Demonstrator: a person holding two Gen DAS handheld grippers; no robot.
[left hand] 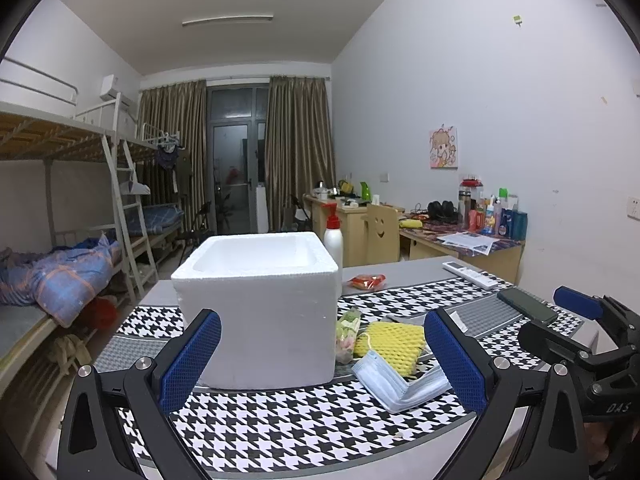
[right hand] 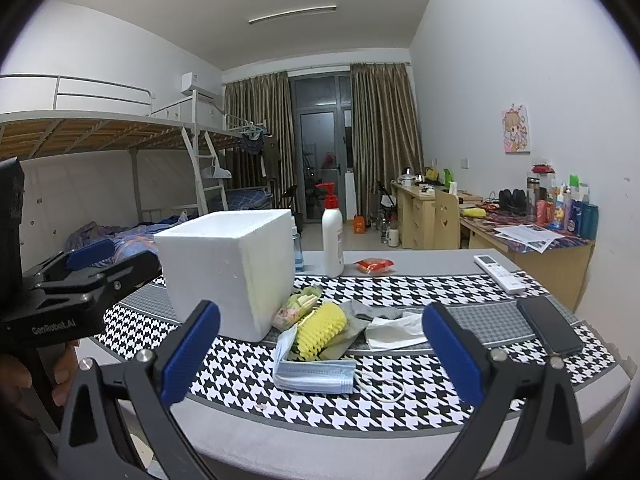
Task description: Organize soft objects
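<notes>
A white foam box [left hand: 260, 304] stands open-topped on the houndstooth table; it also shows in the right wrist view [right hand: 232, 268]. Beside its right side lie a blue face mask [left hand: 394, 380] [right hand: 314, 372], a yellow foam net [left hand: 394, 340] [right hand: 322, 326], a small snack packet [left hand: 347, 330] [right hand: 298, 306], a grey cloth [right hand: 372, 312] and a white plastic bag [right hand: 396, 330]. My left gripper [left hand: 324, 360] is open and empty, near the box's front. My right gripper [right hand: 320, 356] is open and empty, hovering before the mask.
A white pump bottle [right hand: 333, 236] and a red packet [right hand: 374, 266] stand behind the pile. A remote [right hand: 500, 268] and a black phone [right hand: 550, 326] lie at the right. The table's front edge [right hand: 320, 440] is close. Bunk beds at left, desks at right.
</notes>
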